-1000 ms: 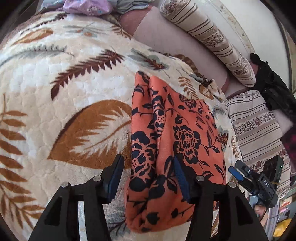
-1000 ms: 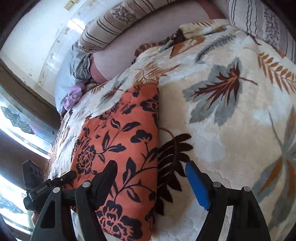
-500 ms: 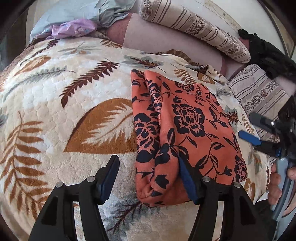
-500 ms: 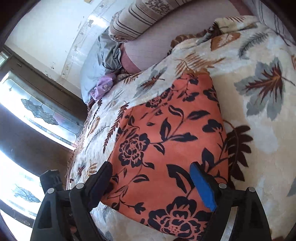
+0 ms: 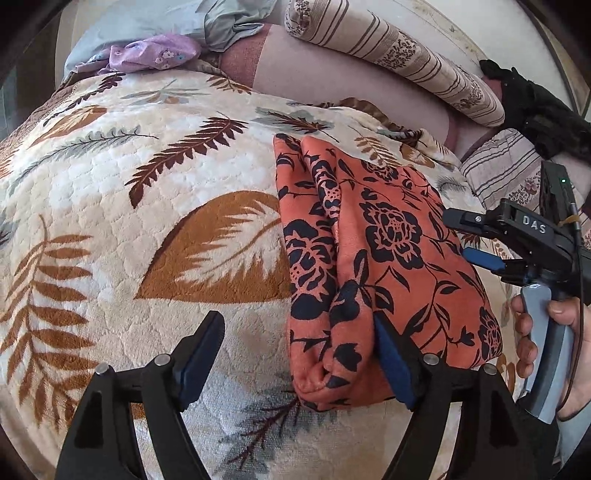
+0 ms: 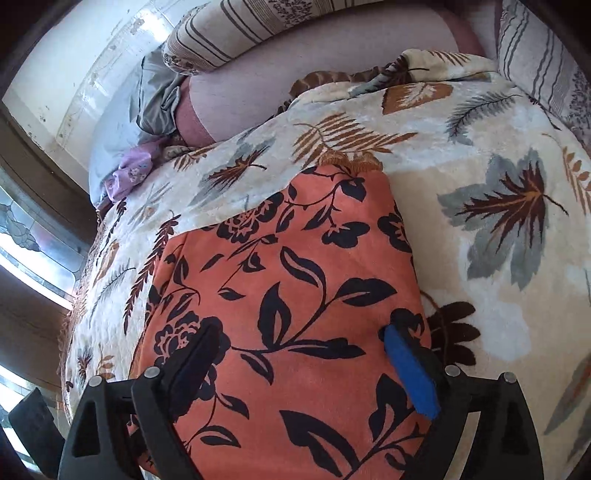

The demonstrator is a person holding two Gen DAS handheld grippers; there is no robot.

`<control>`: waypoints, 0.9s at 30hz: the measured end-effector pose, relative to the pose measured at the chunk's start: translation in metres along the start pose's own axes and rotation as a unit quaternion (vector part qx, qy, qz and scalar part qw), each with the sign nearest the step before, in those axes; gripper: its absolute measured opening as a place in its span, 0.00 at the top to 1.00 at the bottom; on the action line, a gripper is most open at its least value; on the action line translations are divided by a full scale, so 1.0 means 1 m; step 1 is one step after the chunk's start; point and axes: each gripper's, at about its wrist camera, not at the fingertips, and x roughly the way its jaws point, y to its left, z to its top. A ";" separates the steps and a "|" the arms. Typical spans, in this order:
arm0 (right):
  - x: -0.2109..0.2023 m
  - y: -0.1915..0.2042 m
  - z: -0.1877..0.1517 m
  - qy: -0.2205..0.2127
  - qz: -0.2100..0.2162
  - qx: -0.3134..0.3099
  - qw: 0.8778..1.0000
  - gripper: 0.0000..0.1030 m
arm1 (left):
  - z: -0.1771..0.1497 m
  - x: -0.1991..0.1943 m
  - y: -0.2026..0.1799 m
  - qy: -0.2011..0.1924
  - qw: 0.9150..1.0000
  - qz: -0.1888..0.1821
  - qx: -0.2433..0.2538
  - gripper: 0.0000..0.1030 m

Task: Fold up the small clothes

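The orange fleece garment with the black flower-and-vine print (image 5: 388,258) is lying folded into a thick, soft-looking oblong on the plush cream blanket with brown and grey leaf shapes (image 5: 147,206). You can see the rolled, doubled-up layers along its long edge in the left wrist view, and the fabric has that fuzzy brushed look, same as the quilted pile of the blanket under it.

The left gripper (image 5: 299,358) has just been opening, jaws standing well apart. Its blue-padded finger on the right sits against the near end of the garment, the other one is over bare blanket, so nothing is pinched between them.

The right gripper (image 6: 299,354) has also just been opening and hangs over the flat top of the garment, both fingers spread wide, fabric showing between them but not squeezed. From the left view you can see a hand (image 5: 535,332) wrapped around its grey handle.

Further back there's a striped beige bolster pillow (image 5: 399,59), plus a crumpled lilac flowery cloth (image 5: 155,51) on a pale blue-grey sheet (image 5: 155,22).
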 end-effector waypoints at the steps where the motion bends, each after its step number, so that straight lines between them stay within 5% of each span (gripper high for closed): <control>1: -0.008 0.003 -0.003 -0.007 0.010 -0.002 1.000 0.10 | 0.000 -0.001 0.000 0.000 1.000 0.000 0.000 0.22; 10: -0.035 0.012 -0.066 -0.017 -0.018 -0.029 0.999 0.10 | -0.001 -0.003 0.002 0.001 1.000 -0.003 -0.005 0.22; 14: -0.063 0.014 -0.083 -0.037 0.014 -0.025 0.999 0.09 | -0.007 -0.001 -0.001 -0.009 1.000 0.004 0.001 0.22; 18: -0.046 -0.001 -0.106 -0.004 0.006 -0.041 0.999 0.03 | -0.016 0.006 0.003 -0.023 1.000 0.004 -0.009 0.16; 22: -0.085 -0.001 -0.117 -0.062 0.041 -0.045 0.996 0.03 | -0.024 -0.011 0.001 -0.049 0.999 0.007 -0.004 0.16; 27: -0.107 -0.031 -0.131 -0.098 0.013 -0.050 0.994 0.03 | -0.031 -0.041 -0.020 -0.059 0.998 0.020 0.005 0.16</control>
